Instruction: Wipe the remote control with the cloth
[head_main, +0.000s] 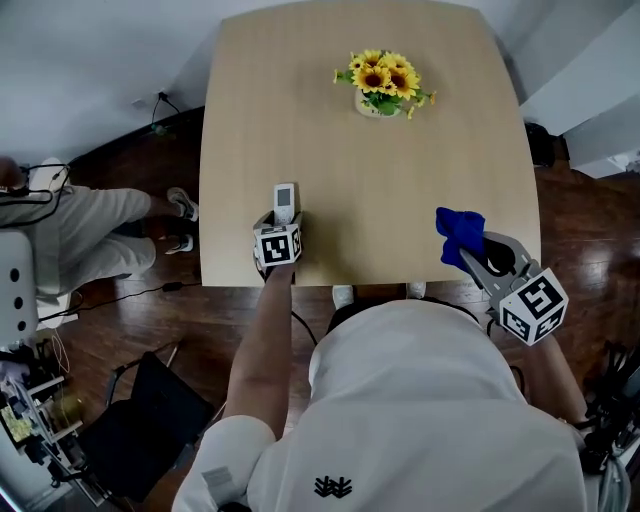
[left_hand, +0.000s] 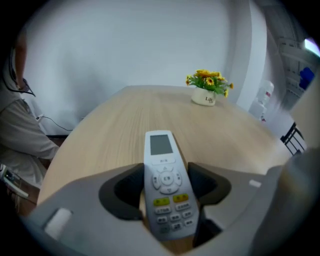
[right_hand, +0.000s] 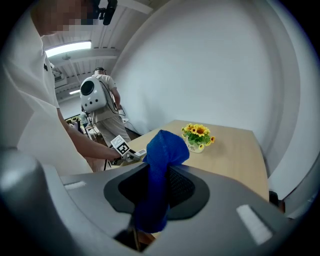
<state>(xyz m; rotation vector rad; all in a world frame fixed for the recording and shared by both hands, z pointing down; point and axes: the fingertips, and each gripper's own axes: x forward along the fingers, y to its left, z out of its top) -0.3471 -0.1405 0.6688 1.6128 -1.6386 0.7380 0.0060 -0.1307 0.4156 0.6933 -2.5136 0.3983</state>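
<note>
A white remote control with a small screen and yellow buttons is held between the jaws of my left gripper, its screen end sticking out over the table. From the head view the remote control lies near the table's front edge, with the left gripper shut on it. My right gripper is shut on a blue cloth bunched above its jaws, at the table's front right. In the right gripper view the blue cloth hangs between the jaws of the right gripper.
A light wooden table carries a pot of sunflowers at its far middle. A seated person is at the left, with cables on the dark wood floor. Another person stands beyond the table in the right gripper view.
</note>
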